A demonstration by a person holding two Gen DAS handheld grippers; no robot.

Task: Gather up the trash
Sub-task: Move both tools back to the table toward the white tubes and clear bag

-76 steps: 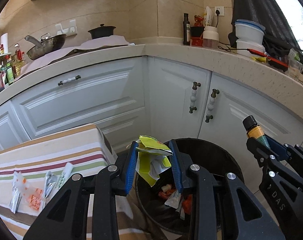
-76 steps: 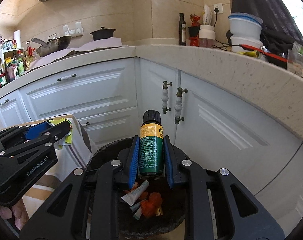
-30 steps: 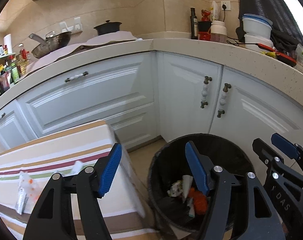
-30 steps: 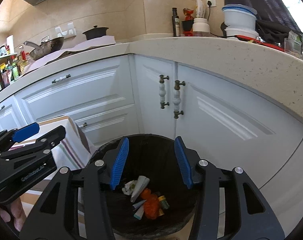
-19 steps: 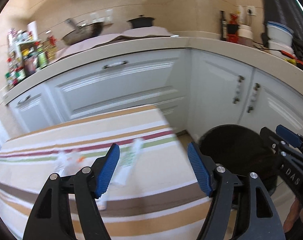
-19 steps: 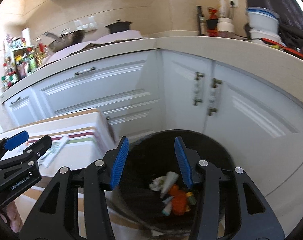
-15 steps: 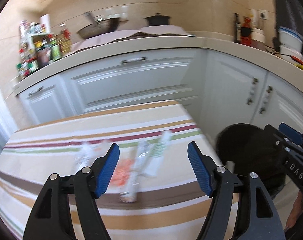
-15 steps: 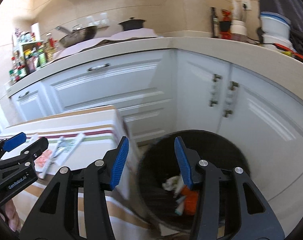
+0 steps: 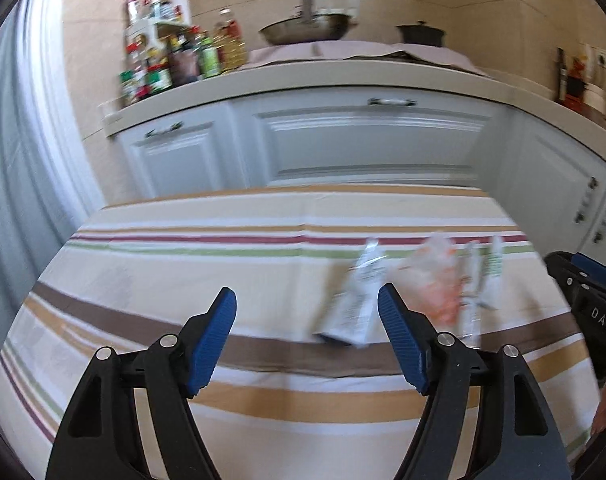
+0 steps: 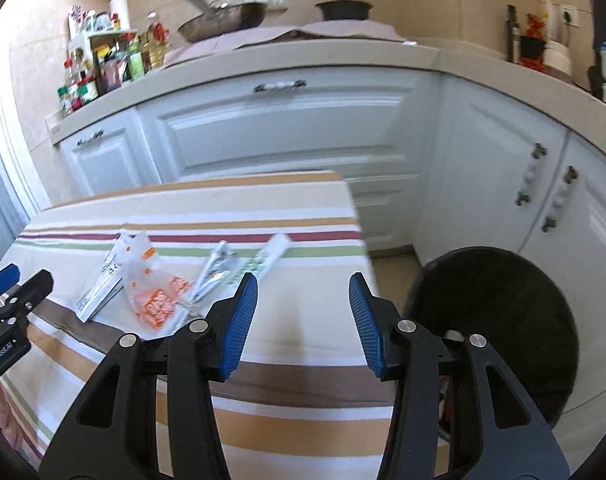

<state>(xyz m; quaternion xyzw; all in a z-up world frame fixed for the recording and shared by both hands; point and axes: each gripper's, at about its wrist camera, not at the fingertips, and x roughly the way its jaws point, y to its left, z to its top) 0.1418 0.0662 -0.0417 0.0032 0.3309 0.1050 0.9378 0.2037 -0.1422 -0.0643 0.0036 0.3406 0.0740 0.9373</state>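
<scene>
Several pieces of trash lie on the striped tablecloth (image 9: 183, 272): a white packet (image 9: 357, 300), a clear bag with orange print (image 9: 435, 284) and thin sachets (image 9: 489, 276). They also show in the right wrist view: the packet (image 10: 101, 286), the orange bag (image 10: 155, 292), the sachets (image 10: 243, 268). My left gripper (image 9: 307, 336) is open and empty, above the table just left of the packet. My right gripper (image 10: 303, 316) is open and empty over the table's right edge. The black trash bin (image 10: 499, 320) stands on the floor to the right.
White kitchen cabinets (image 9: 363, 140) run behind the table, with a counter holding bottles (image 9: 163, 64), a wok (image 9: 307, 30) and a pot (image 9: 421, 34). A pale curtain (image 9: 23, 140) hangs at the left. The right gripper's body (image 9: 591, 300) shows at the left view's right edge.
Both grippers let go of their trash over the bin, opened, and swung left from the bin to the striped table. The remaining trash has come into view ahead of them.
</scene>
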